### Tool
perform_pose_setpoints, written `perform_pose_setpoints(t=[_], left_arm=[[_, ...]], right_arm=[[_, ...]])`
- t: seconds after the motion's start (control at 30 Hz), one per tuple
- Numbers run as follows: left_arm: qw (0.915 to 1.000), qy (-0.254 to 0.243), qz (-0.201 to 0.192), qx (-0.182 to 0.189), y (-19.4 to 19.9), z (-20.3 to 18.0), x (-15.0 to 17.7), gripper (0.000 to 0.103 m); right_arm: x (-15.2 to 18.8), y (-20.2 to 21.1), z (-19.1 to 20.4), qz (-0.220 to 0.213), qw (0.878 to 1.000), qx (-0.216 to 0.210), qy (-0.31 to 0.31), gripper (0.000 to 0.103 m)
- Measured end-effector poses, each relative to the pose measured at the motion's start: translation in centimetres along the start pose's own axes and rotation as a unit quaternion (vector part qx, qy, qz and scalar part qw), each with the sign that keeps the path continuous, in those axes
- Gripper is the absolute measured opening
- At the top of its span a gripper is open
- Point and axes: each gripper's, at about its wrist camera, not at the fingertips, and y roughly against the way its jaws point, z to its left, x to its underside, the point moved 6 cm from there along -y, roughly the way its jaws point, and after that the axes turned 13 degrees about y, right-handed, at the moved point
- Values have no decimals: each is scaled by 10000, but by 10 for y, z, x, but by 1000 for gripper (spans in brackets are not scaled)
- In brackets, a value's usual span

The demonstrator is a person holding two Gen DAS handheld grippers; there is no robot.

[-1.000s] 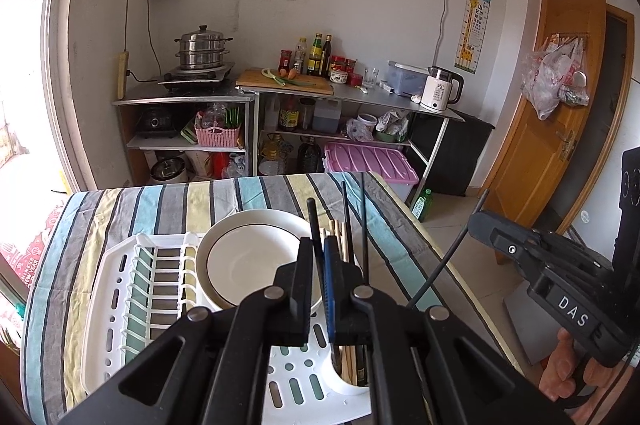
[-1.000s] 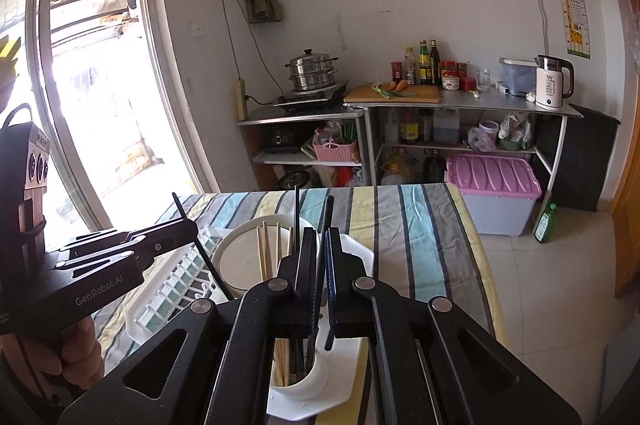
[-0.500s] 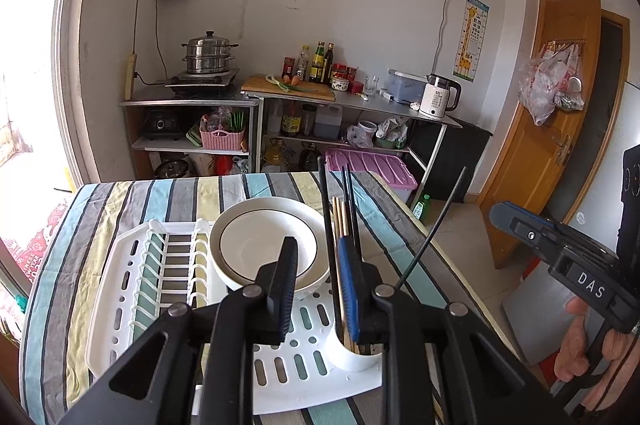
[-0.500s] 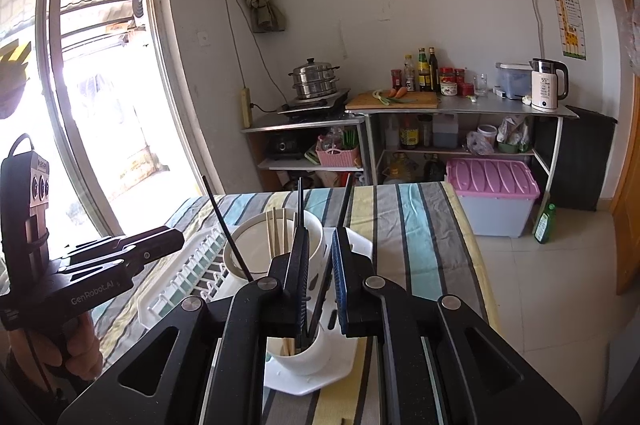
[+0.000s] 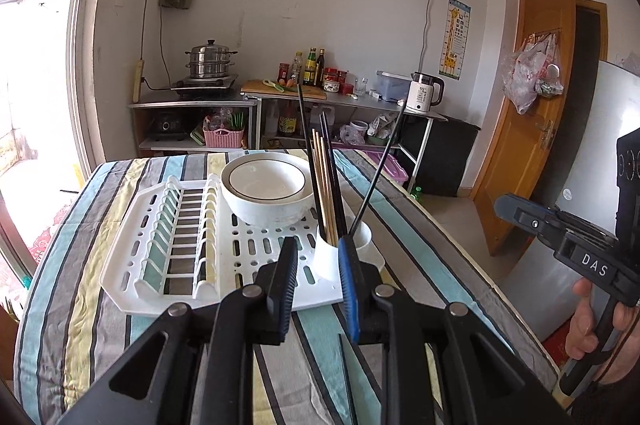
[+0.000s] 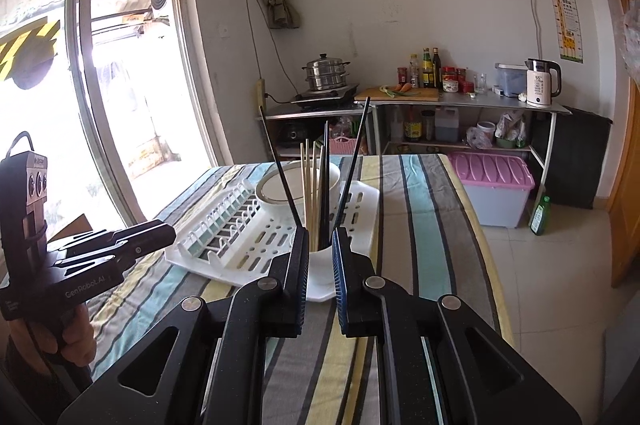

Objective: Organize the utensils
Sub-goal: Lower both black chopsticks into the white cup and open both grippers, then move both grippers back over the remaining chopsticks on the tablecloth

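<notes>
Both tools empty: left tool (image 5: 316,279) and right tool (image 6: 320,275) slightly spread. Chopsticks (image 5: 326,181) stand in white holder cup (image 5: 344,249) on drying rack (image 5: 132,253). Retreat clear, avoiding leaning sticks.

a steel steamer pot (image 5: 211,59) on the far counter, white kettle (image 5: 425,92) right, pink-lidded bin (image 6: 493,181) below.

one bowl (image 5: 267,187), one rack (image 5: 168,245), one holder cup (image 5: 340,245)
</notes>
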Motion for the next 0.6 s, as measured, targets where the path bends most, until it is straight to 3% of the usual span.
perform_pose_setpoints(t=[0.6], left_arm=[[9991,49,394,-171,31,11,98,22]], right_arm=[[84,41,12,373,9989,-33,-295,13]])
